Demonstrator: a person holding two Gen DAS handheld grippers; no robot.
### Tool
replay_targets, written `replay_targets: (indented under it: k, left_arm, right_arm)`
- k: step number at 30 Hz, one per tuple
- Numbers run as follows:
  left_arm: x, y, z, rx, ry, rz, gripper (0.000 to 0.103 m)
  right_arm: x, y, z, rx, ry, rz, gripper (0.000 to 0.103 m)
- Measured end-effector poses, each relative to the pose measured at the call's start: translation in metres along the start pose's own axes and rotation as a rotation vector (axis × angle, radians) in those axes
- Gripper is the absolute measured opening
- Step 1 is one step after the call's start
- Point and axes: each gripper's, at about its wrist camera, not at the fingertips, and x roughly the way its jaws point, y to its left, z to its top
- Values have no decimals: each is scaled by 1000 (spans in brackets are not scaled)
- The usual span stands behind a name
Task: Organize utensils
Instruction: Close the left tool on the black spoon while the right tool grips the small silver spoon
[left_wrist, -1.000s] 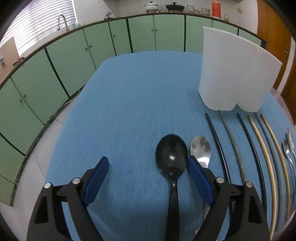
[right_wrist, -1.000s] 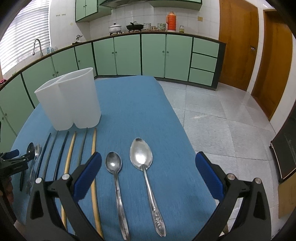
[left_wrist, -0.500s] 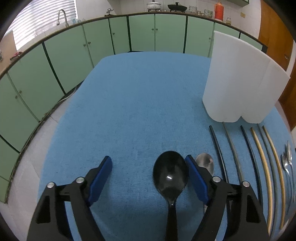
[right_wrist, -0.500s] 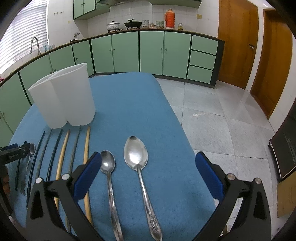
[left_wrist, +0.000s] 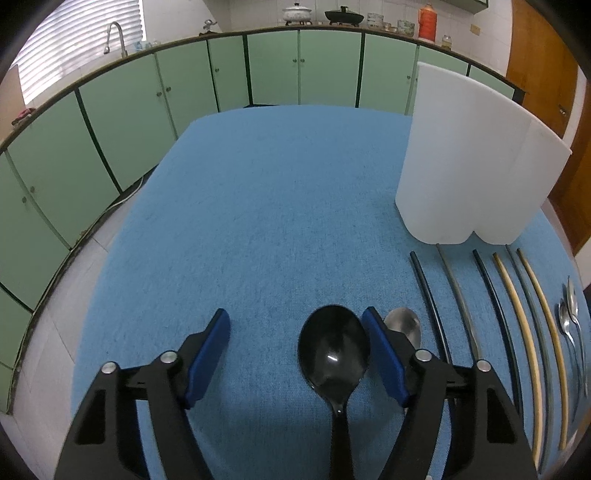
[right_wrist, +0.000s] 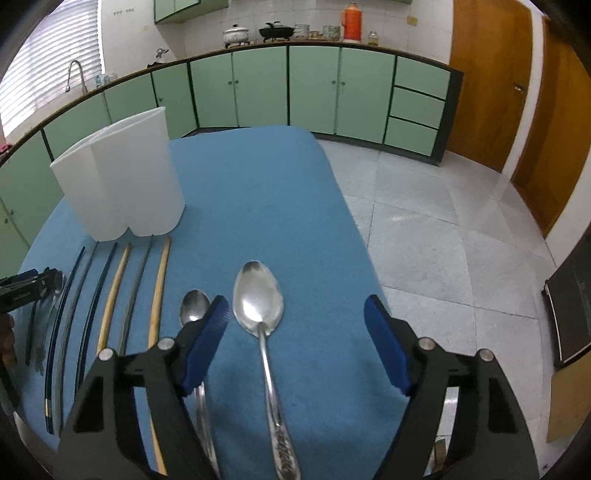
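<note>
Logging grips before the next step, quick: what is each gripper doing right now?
Left gripper: open, jaws just closing around the black plastic spoon, not gripping it.
Right gripper: open, jaws just closing around the large silver metal spoon, not gripping.

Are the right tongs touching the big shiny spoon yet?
Apart. In the right wrist view the right tongs stand open, with blue cloth showing between each blue pad and the big shiny spoon. They have just been closing around it.
</note>
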Motion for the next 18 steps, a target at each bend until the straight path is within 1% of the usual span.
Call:
replay_targets:
  k: [2,4,5,7,8,9,11,13,18]
  left_arm:
    - [-3,-1,-3,0,-4,-4,64]
    - [-3,-1,-3,4,-9,-6,55]
    - [-4,-2,-4,6,-11,-9,53]
    - [-6,-3,-5,5,-14,-20,40]
    - [-7,-4,-6,6,-16,-25,37]
    - [-8,-4,-8,7,-18,-27,35]
    - [-10,-4,-11,6,-22,-30,35]
    - [-13,-4,-13,2,-26,-32,35]
    - [-18,-1,-18,-2,-33,-38,35]
  right_arm:
    - [5,6,2,-11,12,20,68]
    - [8,15,3,-35,25,51,62]
    - [9,20,4,-49,29,64,61]
    - [9,31,4,-74,37,98,56]
    - [9,35,4,-83,41,114,55]
    - [10,40,5,-97,47,130,52]
    - [13,47,6,-116,60,137,48]
    - [16,50,7,-121,73,155,41]
    - [25,52,7,-122,108,176,35]
